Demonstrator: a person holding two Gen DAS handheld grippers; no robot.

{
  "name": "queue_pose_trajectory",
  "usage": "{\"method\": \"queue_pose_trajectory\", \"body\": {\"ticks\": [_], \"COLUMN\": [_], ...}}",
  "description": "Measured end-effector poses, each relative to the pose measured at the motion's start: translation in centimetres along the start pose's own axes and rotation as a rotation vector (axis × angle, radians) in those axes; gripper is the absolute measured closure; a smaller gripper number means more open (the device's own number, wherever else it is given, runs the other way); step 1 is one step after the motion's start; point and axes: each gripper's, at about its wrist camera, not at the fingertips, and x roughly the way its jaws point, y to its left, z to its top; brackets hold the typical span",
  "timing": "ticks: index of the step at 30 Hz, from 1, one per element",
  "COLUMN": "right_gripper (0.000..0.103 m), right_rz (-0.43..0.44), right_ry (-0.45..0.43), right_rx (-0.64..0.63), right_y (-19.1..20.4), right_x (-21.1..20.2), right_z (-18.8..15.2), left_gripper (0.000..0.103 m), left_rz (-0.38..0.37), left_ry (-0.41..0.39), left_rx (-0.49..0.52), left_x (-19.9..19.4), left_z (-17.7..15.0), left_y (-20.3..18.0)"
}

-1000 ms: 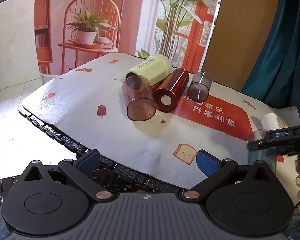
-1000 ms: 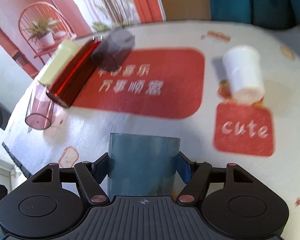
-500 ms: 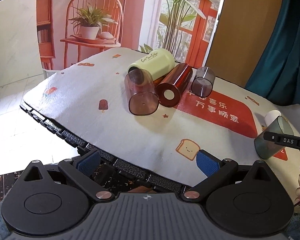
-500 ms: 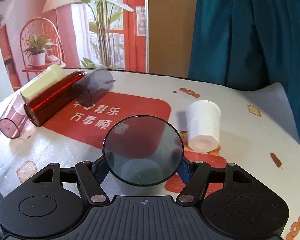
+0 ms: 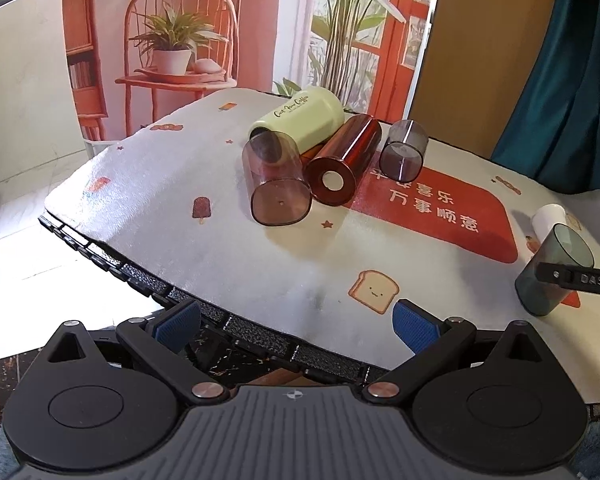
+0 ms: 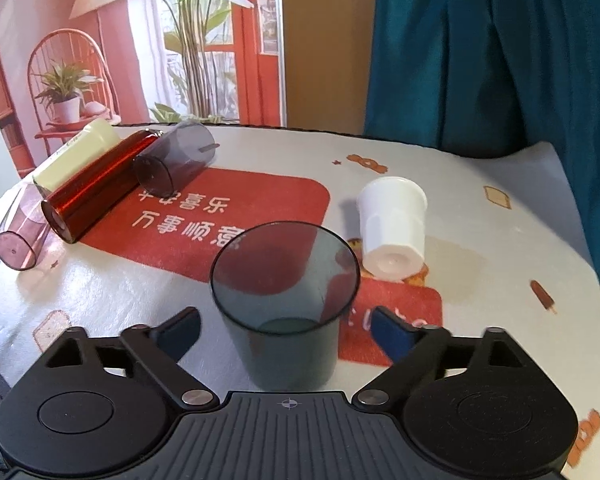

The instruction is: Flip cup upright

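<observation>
1. The worktop (image 6: 480, 272), under a printed cloth, spreads ahead of both tongs.
2. The left tongs (image 5: 296, 316) hang wide and empty off the near edge, well apart from every cup.
3. The right tongs (image 6: 284, 326) are spread wide, with a gap between each blue pad and the grey cup between them, so nothing is held.
4. That grey cup (image 6: 284, 304) stands mouth up between the right tongs; from the left tongs it shows far to the right, looking slightly tilted.
5. 4 cups lie on their sides ahead and left of the right tongs: cream (image 6: 74, 156), red (image 6: 96, 196), dark clear (image 6: 176, 164) and pink (image 6: 18, 236).
6. A white cup (image 6: 392, 228) lies just ahead and right of the right tongs.
7. The step looks like letting go of the grey cup; best to back straight away, pads clear of the wall, so it is not tipped.
8. The grey cup's base is hidden behind the right tongs' body, so whether it sits flat cannot be told.
</observation>
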Motion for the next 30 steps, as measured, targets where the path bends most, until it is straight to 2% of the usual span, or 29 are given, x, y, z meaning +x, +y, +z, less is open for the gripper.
{"method": "queue_pose_trajectory", "body": {"ticks": [6, 16, 21, 30], "right_gripper": [0.0, 0.0, 0.0, 0.0], "right_rz": [-0.005, 0.054, 0.067, 0.085], "right_ry": [0.043, 0.023, -0.02, -0.062], "right_rx": [0.04, 0.09, 0.076, 0.059], "right_y": [0.2, 0.2, 0.9, 1.7], "right_x": [-3.5, -9.6, -13.6, -17.1], "right_z": [0.3, 0.6, -0.1, -1.6], "left_gripper": [0.0, 0.0, 0.0, 0.0], "left_rz": [0.03, 0.04, 0.013, 0.022], "left_ry": [-0.008, -0.082, -0.118, -0.145], "left_rx": [0.022, 0.08, 0.104, 0.152], "left_x": [-1.0, -6.4, -9.5, -12.9], "left_z": [1.6, 3.6, 3.7, 2.3], "left_y": [-0.4, -2.3, -3.1, -4.3]}}
